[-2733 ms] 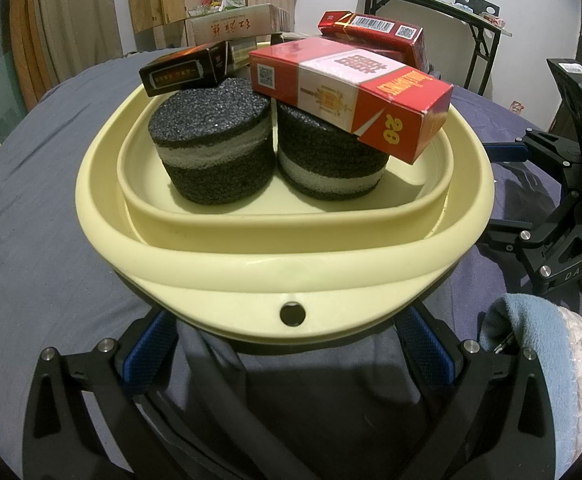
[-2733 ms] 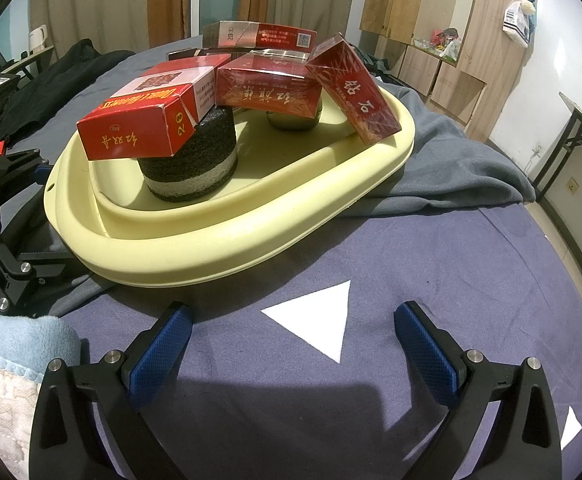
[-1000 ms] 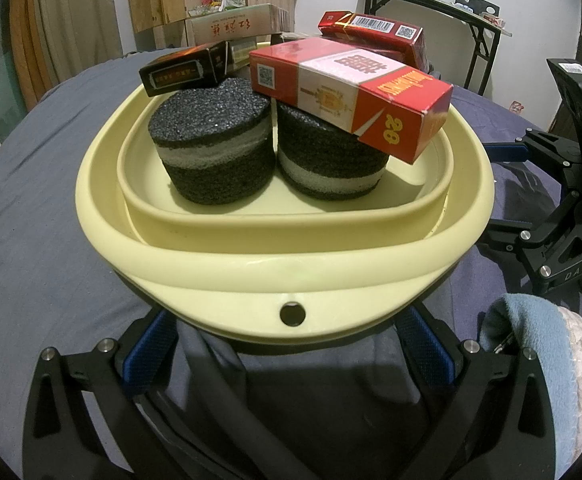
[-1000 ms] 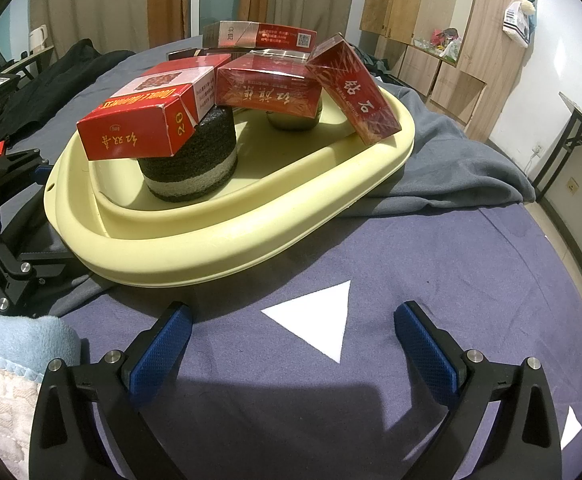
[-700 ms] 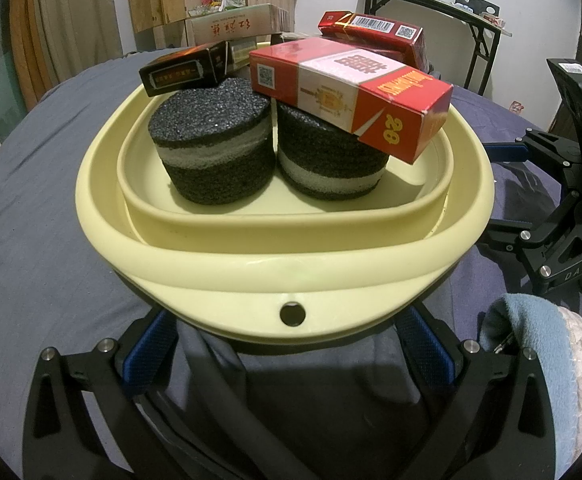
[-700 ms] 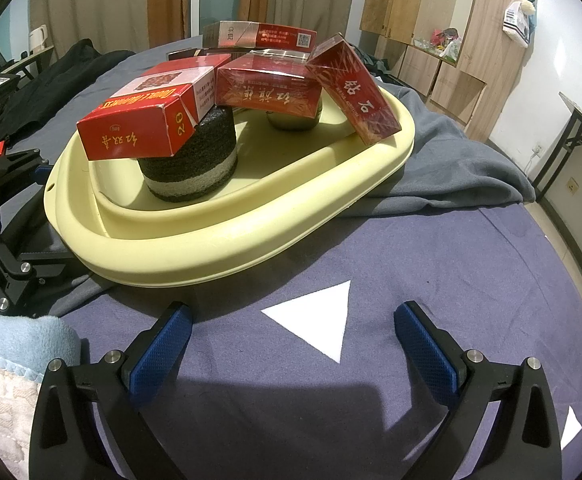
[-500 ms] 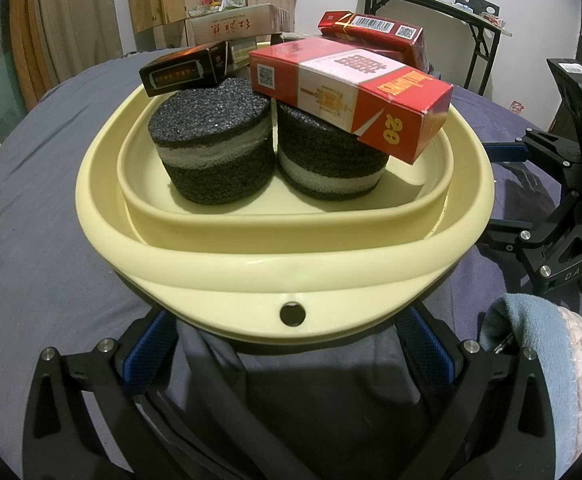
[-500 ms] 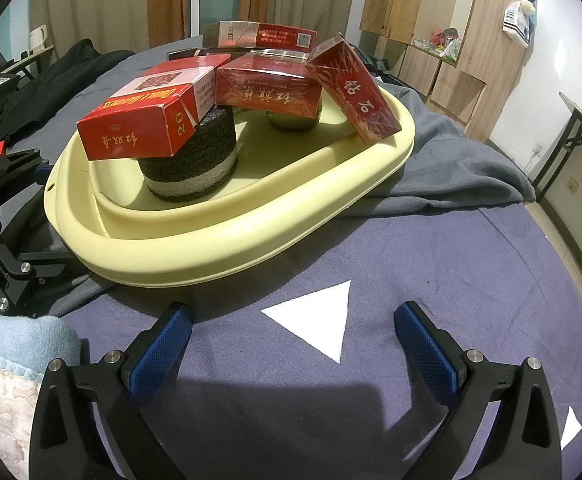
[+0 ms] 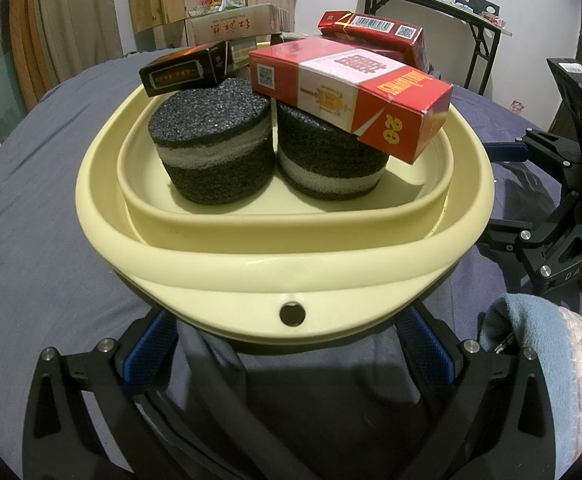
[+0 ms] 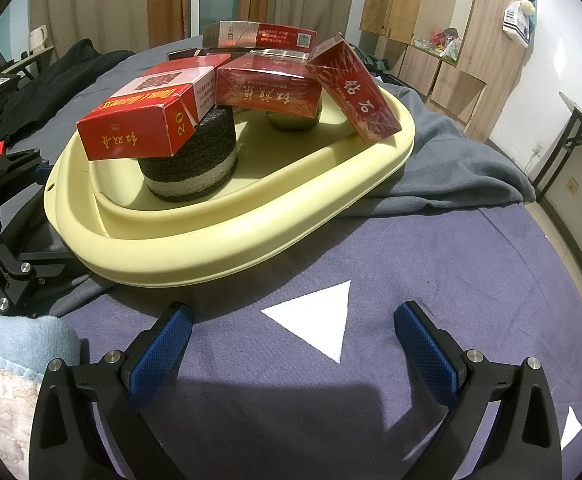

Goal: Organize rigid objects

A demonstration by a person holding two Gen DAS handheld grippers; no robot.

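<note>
Nothing moved since the earlier frames: same pose, same pile, so no progress on sorting. Cream basin point(image 9: 291, 256) resting tilted on grey cloth point(image 10: 443, 168) atop the bed, holding two black foam pucks point(image 9: 211, 148) with a red-and-white carton point(image 9: 351, 96) bridged across them and a dark box point(image 9: 183, 70) behind. Left gripper point(image 9: 289, 344) spread wide under the basin's near rim, grasping nothing. Right gripper point(image 10: 291, 344) likewise spread, empty, beside the basin over bare sheet with a white triangle point(image 10: 315, 320). Open room there; cartons overhang the rim, likely to slide.

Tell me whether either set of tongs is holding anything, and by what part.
Nothing. Left tongs gape below the cream basin rim; right tongs gape over bare cloth.
</note>
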